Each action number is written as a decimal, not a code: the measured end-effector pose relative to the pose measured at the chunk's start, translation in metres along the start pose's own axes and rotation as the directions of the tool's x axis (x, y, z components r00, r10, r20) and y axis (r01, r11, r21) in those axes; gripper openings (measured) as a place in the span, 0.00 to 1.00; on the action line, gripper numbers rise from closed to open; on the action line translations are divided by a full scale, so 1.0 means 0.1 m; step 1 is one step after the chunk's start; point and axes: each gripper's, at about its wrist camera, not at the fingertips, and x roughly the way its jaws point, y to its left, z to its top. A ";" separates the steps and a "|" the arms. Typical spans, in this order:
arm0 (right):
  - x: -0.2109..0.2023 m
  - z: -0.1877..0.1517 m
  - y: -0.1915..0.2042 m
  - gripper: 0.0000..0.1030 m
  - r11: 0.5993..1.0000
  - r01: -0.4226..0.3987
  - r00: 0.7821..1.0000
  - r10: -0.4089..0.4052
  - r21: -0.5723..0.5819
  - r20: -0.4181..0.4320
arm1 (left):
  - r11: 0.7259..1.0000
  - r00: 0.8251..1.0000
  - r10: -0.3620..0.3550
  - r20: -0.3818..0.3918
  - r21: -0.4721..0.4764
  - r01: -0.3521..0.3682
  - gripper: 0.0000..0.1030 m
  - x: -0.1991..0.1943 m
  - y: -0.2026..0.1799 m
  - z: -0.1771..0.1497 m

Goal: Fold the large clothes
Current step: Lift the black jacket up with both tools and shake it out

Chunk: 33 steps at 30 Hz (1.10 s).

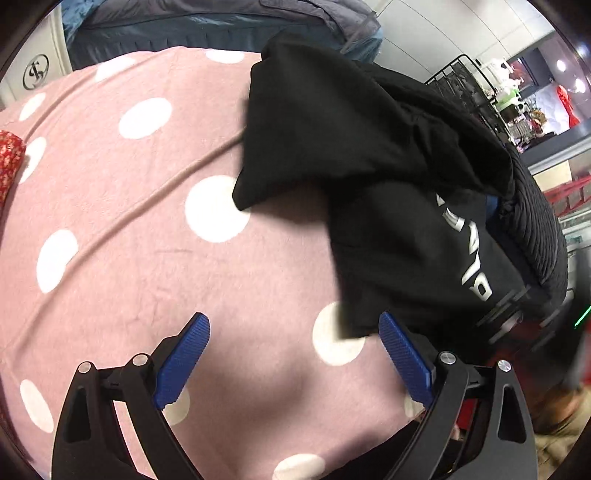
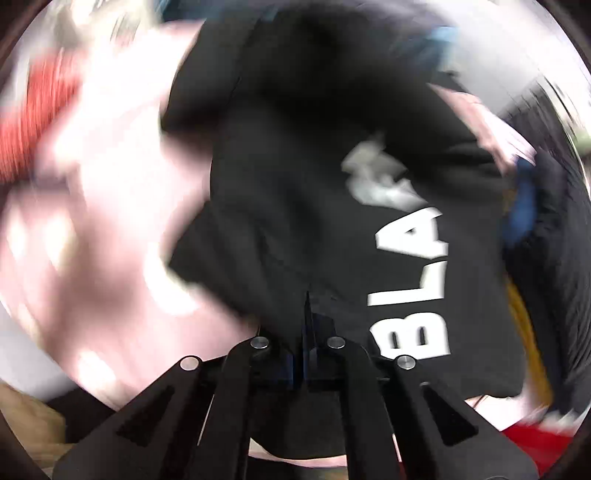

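1. Right of centre in the left wrist frame, black garment (image 1: 369, 177) is lying bunched on pink dotted blanket (image 1: 129, 229), lettering running top to bottom.
2. Left claw (image 1: 293, 354) is hanging open over bare blanket.
3. Right claw (image 2: 304, 314) is pinching the garment's edge shut; blanket is spreading left.

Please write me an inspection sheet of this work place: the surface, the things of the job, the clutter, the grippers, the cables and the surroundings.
Surface: pink blanket with white dots, lightly creased.
Job's things: black garment with white letters, bunched, not folded flat.
Clutter: red patterned cloth at the blanket's edge; dark ribbed cloth beside the garment.
Grippers: left gripper open, fingers over bare blanket, holding nothing; right gripper shut on the garment's edge, view blurred.
Cables: nothing seen.
Surroundings: blue-grey bedding behind; black wire rack and shelves beyond.
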 end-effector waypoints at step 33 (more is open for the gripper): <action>-5.73 -0.45 -1.40 0.02 0.672 -0.497 -0.106 0.581 -0.549 0.807 | 0.789 0.466 -0.487 0.739 0.601 -0.128 0.07 -3.90 -2.20 -0.46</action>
